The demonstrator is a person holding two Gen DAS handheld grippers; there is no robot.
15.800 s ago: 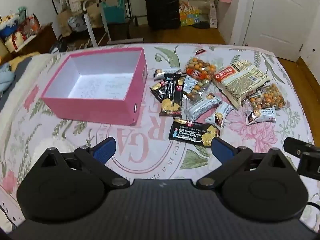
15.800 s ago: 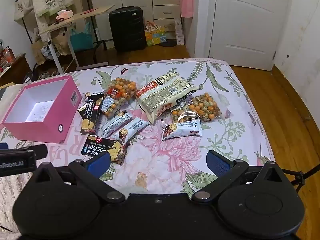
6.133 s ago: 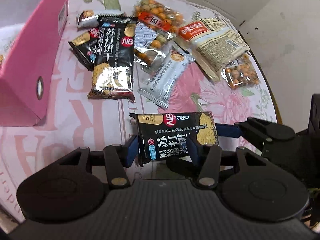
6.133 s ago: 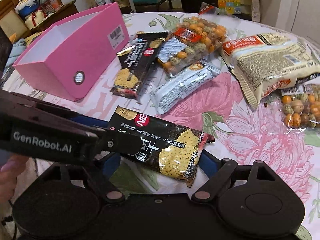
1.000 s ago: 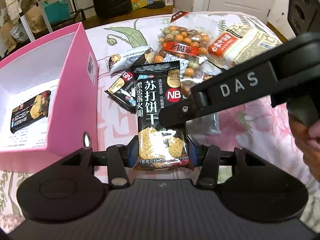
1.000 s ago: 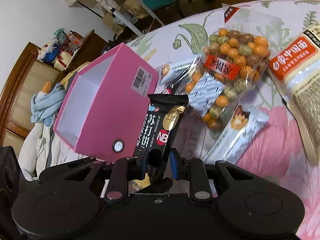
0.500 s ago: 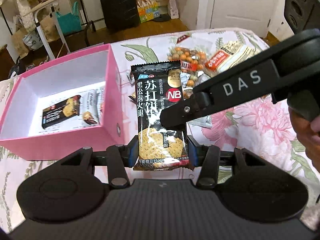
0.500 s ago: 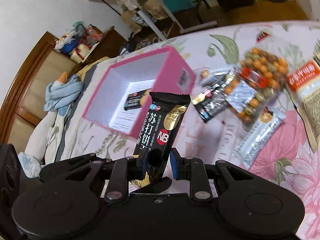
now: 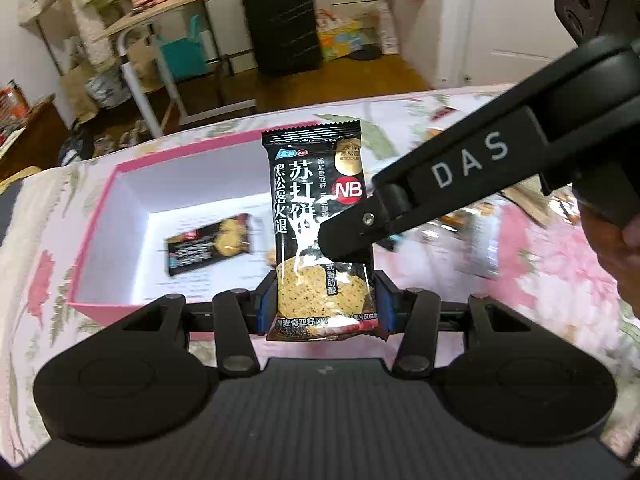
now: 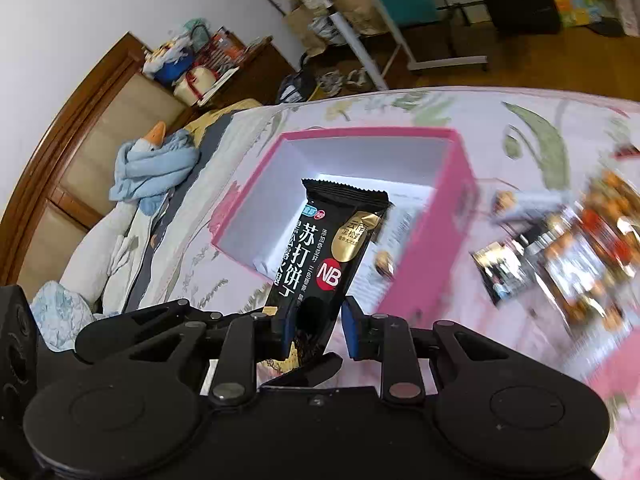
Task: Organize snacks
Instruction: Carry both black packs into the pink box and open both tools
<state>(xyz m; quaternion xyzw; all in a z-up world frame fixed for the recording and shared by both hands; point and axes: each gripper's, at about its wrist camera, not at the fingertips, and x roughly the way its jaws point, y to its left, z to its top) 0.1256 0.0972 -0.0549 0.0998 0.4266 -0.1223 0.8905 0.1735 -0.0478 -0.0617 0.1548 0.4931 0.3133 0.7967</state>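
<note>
A black soda-cracker packet (image 9: pixel 316 208) stands upright, held by both grippers. My left gripper (image 9: pixel 326 306) is shut on its lower end. My right gripper (image 10: pixel 316 324) is shut on the same packet (image 10: pixel 332 248), and its finger (image 9: pixel 356 236) crosses the packet's face in the left wrist view. The packet hangs in front of and above the open pink box (image 9: pixel 116 176), which also shows in the right wrist view (image 10: pixel 440 240). A smaller black cracker packet (image 9: pixel 208 244) lies on the box's white floor.
Several other snack bags (image 10: pixel 568 256) lie blurred on the floral bedspread (image 9: pixel 540 240) right of the box. A blue towel (image 10: pixel 152 168) and pillows sit at the bed's left. A folding table, black suitcase (image 9: pixel 284 28) and door stand beyond the bed.
Both grippers have carried the cracker packet up and left, from beside the box to over its near edge. The box interior now sits right behind the packet.
</note>
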